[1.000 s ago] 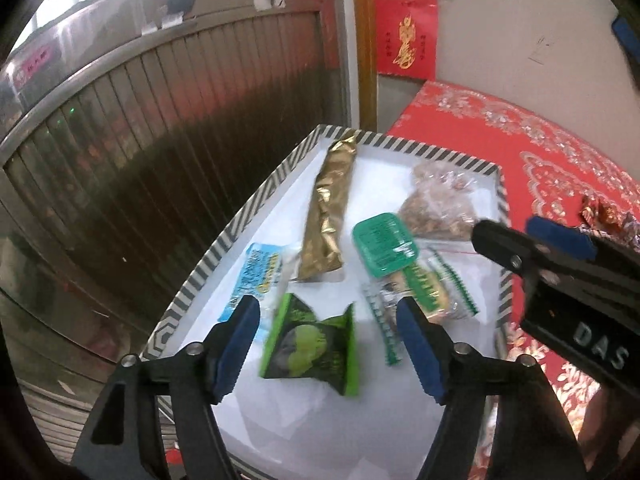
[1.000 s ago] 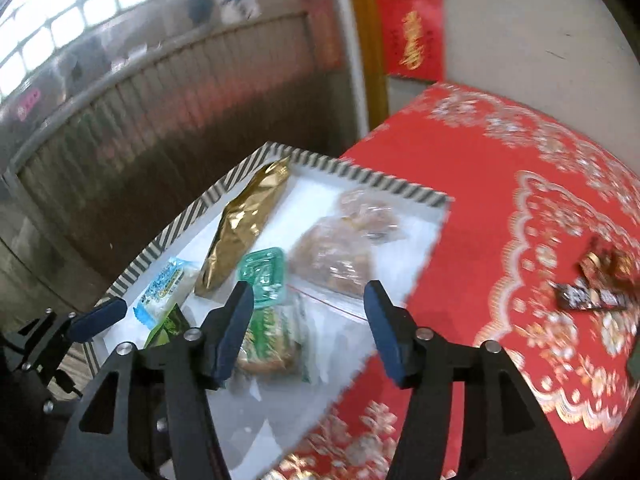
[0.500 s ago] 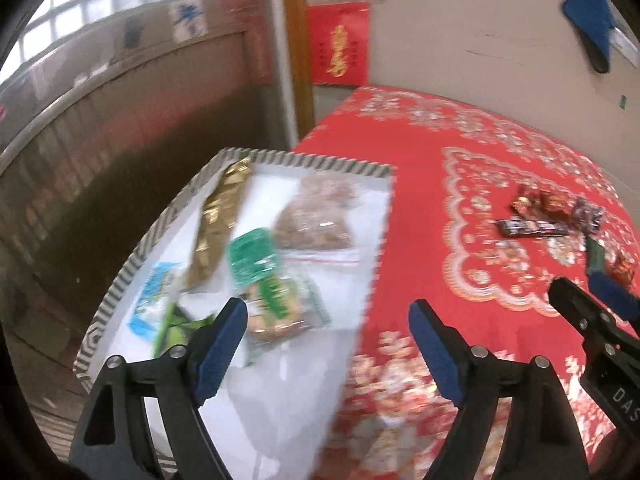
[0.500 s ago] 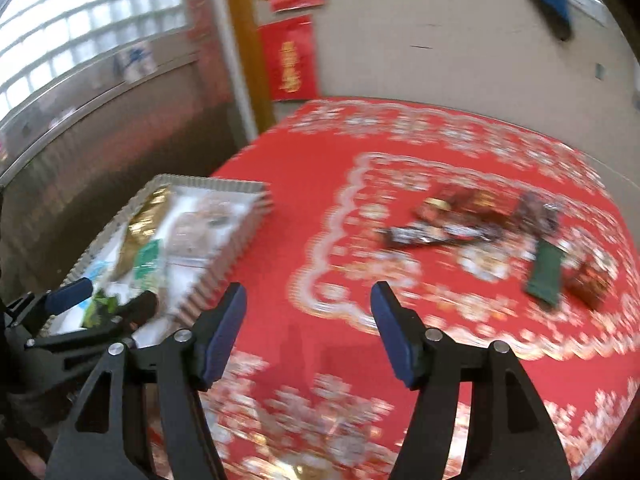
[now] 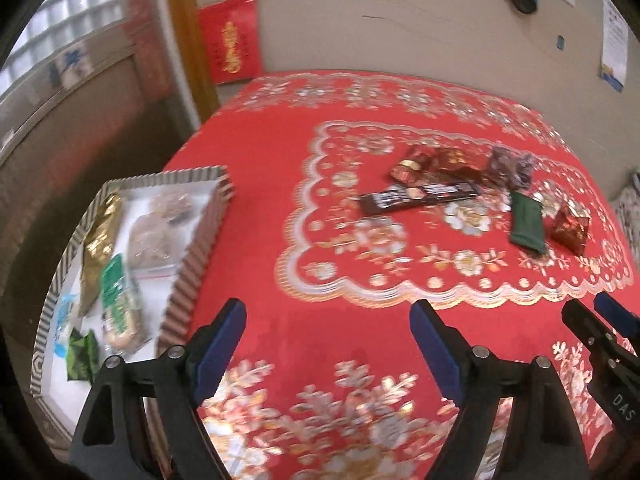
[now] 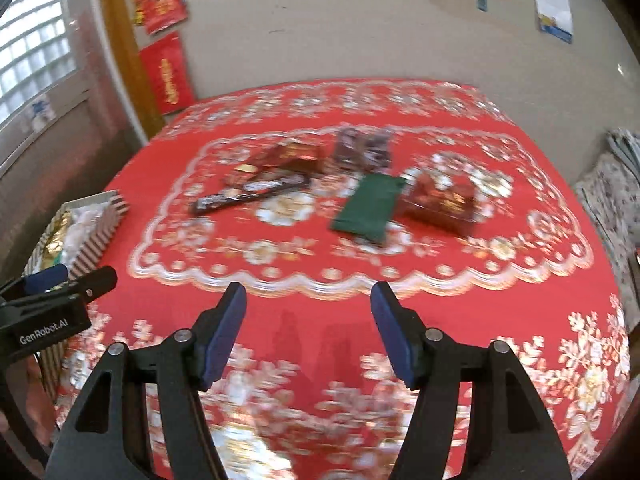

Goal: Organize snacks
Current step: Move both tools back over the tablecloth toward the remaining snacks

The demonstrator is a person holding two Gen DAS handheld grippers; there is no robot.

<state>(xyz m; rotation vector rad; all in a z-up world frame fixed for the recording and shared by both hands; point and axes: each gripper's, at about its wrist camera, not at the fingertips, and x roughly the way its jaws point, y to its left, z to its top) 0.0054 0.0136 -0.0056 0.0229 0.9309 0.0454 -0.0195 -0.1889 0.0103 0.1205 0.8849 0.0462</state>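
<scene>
A striped-rim tray (image 5: 192,248) at the table's left end holds a gold packet (image 5: 100,240), a clear bag (image 5: 152,236), a green-lidded cup (image 5: 114,276) and a green packet (image 5: 82,354). Loose on the red tablecloth (image 5: 280,152) lie a dark long bar (image 5: 418,196), red wrappers (image 5: 432,162), a purplish packet (image 5: 508,166), a dark green packet (image 5: 526,224) and a red packet (image 5: 568,226). My left gripper (image 5: 326,316) hangs open over bare cloth, right of the tray. My right gripper (image 6: 309,296) is open too, short of the dark green packet (image 6: 368,208) and red packet (image 6: 440,202). Neither holds anything.
The table stands against a beige wall with red paper decorations (image 5: 230,40). A metal door and glass-block window (image 5: 60,64) are to the left of the tray. Patterned fabric (image 6: 616,184) lies past the table's right edge. The left gripper (image 6: 72,280) shows at the right wrist view's left side.
Both grippers have swung to the right, from above the tray to over the red cloth near the loose snacks. Both jaws stand a little wider than before.
</scene>
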